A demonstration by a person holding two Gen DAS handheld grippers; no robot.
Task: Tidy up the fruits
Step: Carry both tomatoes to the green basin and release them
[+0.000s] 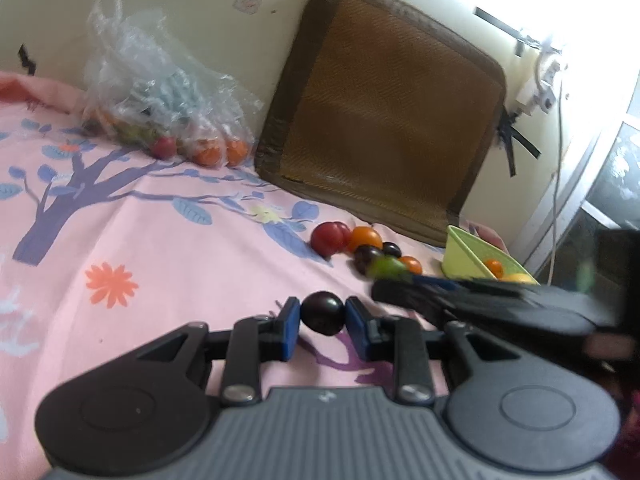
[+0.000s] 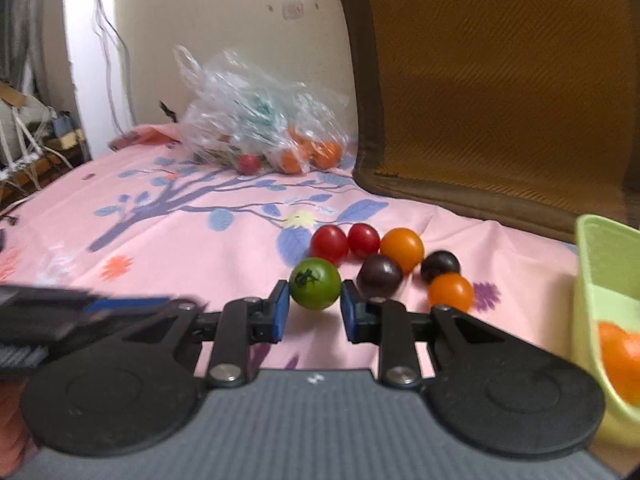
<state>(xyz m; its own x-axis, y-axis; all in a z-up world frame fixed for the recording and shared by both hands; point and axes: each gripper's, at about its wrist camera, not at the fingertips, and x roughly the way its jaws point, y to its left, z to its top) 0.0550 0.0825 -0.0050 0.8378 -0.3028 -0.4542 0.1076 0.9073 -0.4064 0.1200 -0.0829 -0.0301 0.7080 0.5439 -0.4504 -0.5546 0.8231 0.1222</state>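
My left gripper (image 1: 322, 314) is shut on a dark purple tomato (image 1: 322, 313), held just above the pink sheet. My right gripper (image 2: 315, 307) is shut on a green tomato (image 2: 315, 283); in the left wrist view it is a blurred dark shape (image 1: 460, 292) with the green tomato (image 1: 386, 267) at its tip. Behind it lie loose cherry tomatoes: two red (image 2: 329, 244), an orange one (image 2: 402, 249), two dark ones (image 2: 379, 276) and a smaller orange one (image 2: 451, 291). A light green bowl (image 2: 600, 264) at the right holds orange fruit (image 2: 622, 360).
A clear plastic bag (image 2: 260, 120) with more tomatoes lies at the back by the wall. A brown woven cushion (image 2: 500, 80) leans on the wall behind the bowl. The flowered pink sheet (image 2: 160, 240) covers the bed. The left gripper's blurred arm (image 2: 60, 316) enters at the left.
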